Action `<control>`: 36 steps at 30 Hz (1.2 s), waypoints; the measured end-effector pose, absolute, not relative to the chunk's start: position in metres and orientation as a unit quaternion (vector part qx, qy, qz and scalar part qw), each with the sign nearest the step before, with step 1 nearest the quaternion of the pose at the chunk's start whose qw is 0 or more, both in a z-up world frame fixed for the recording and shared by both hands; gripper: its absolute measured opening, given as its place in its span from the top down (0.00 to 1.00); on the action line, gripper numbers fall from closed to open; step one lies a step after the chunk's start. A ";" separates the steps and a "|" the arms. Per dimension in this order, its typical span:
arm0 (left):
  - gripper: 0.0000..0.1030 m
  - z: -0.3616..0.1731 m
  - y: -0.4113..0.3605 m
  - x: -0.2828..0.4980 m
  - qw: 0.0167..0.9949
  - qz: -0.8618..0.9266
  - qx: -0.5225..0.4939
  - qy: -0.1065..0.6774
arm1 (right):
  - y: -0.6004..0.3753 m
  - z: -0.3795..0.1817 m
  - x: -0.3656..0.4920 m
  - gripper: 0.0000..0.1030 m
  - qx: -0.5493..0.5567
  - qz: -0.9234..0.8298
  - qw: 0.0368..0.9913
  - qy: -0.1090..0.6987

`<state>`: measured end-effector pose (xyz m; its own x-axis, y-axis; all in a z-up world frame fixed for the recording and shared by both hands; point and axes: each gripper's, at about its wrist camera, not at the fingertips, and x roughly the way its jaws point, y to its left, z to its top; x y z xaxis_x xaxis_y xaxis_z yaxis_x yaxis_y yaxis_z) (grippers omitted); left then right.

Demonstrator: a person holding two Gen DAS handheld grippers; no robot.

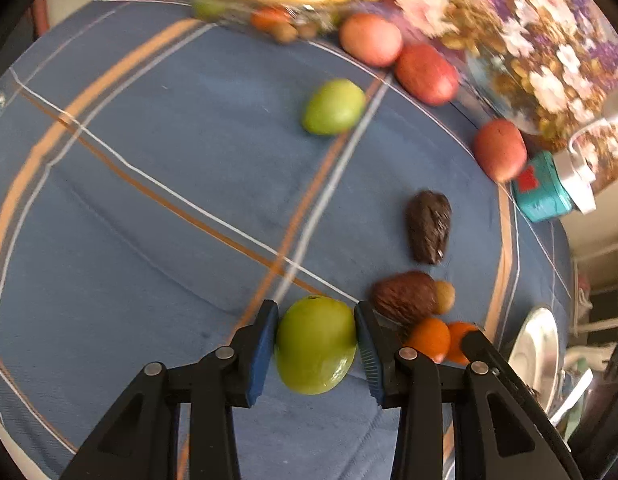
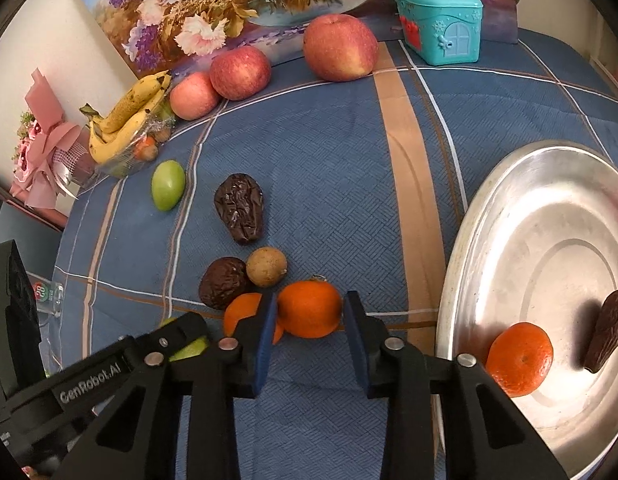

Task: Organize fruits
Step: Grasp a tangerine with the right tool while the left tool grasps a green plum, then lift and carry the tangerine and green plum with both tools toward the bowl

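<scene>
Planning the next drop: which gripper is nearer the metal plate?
Right. The right gripper, shut on an orange, sits just beside the metal plate. The left gripper, shut on a green fruit, is farther, beyond the oranges.

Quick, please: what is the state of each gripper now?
Left gripper: closed on a green fruit.
Right gripper: closed on an orange.

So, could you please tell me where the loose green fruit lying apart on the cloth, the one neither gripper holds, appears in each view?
Left wrist view: the loose green fruit lies upper centre, beside the orange stripe, below the red apples.
Right wrist view: it lies at left, just below the bananas.
Shared landmark: the teal box, at the right edge in the left view, top right in the right view.
</scene>
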<state>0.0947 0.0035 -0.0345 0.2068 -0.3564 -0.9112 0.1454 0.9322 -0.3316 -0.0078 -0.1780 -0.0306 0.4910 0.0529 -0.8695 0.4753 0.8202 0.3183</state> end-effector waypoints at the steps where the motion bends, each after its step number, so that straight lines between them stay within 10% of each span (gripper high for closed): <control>1: 0.59 -0.034 0.005 0.095 0.773 -0.160 -0.090 0.607 | -0.178 -0.029 -0.008 0.68 0.269 -0.130 0.821 0.487; 36: 0.53 -0.038 -0.002 0.099 0.766 -0.167 -0.083 0.615 | -0.181 -0.035 -0.003 0.64 0.296 -0.124 0.815 0.483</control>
